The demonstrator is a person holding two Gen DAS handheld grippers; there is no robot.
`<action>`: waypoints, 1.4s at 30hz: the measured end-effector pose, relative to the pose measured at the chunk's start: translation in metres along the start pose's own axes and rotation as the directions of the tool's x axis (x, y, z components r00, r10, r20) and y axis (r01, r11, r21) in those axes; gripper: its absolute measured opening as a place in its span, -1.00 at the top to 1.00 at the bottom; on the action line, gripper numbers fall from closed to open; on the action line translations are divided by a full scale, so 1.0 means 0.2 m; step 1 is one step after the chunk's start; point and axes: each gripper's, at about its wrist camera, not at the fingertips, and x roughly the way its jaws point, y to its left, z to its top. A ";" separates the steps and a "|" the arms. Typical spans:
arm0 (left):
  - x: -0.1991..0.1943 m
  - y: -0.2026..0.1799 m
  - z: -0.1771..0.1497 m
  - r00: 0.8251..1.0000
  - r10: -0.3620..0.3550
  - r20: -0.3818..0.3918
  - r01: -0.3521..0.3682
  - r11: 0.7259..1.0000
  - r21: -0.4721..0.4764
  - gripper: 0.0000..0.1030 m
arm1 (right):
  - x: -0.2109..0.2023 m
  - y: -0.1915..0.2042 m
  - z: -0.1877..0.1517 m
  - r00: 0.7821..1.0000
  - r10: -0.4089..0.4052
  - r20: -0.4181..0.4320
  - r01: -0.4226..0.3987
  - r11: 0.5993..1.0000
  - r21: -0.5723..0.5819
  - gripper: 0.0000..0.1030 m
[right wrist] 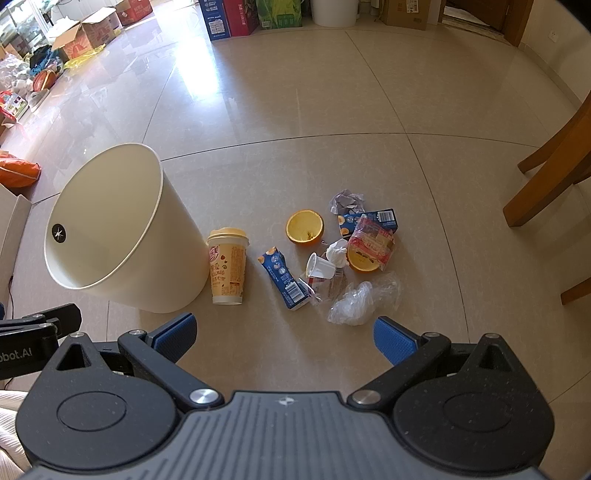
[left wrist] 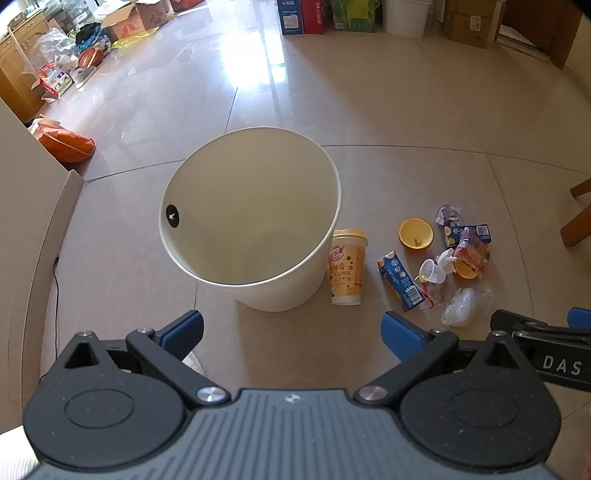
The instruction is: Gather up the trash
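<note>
The work surface is a glossy beige tiled floor (right wrist: 332,110) with sunlight glare toward the far wall, where cardboard boxes (right wrist: 92,27) and printed cartons stand. The left gripper (left wrist: 291,334) hovers above the floor with its blue-padded jaws spread wide and nothing between them; the right gripper (right wrist: 282,332) is in the same condition, jaws wide apart and empty. Directly ahead of the left gripper stands the cream-white round plastic trash bin (left wrist: 258,266), upright, its interior showing no contents and a small black round sticker (left wrist: 172,215) on the inner wall. Just beside the bin, on its right, stands a tall yellow-lidded paper drink cup (right wrist: 226,266), upright. Ahead of the right gripper lies the trash pile: nearest is a crumpled clear plastic bag (right wrist: 360,299); beside it a flattened blue drink carton (right wrist: 284,278) lies on the floor; a small white plastic cup (right wrist: 320,266) lies tipped on its side against a crumpled white tissue (right wrist: 338,253). Farther out are two hollowed orange peel halves (right wrist: 304,227), a red-printed clear plastic wrapper (right wrist: 371,240) resting over a second blue carton (right wrist: 380,216), and a crumpled grey paper ball (right wrist: 345,201). Wooden chair legs (right wrist: 546,177) stand well apart at the right edge.
</note>
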 end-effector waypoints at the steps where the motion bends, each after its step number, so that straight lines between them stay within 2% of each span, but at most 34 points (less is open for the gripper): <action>1: 0.00 0.00 0.00 1.000 -0.001 0.001 0.001 1.000 0.000 -0.97 | 0.00 0.00 0.00 1.000 0.001 0.000 -0.001 1.000 0.000 -1.00; 28: 0.06 0.02 0.03 0.999 -0.046 -0.002 0.046 0.999 0.019 -0.97 | 0.06 0.01 0.02 1.000 0.016 0.001 -0.016 1.000 -0.003 -1.00; 42: 0.14 0.02 0.08 0.997 -0.068 0.035 0.066 0.996 0.058 -0.97 | 0.14 0.00 0.04 1.000 0.021 0.002 -0.021 1.000 -0.001 -1.00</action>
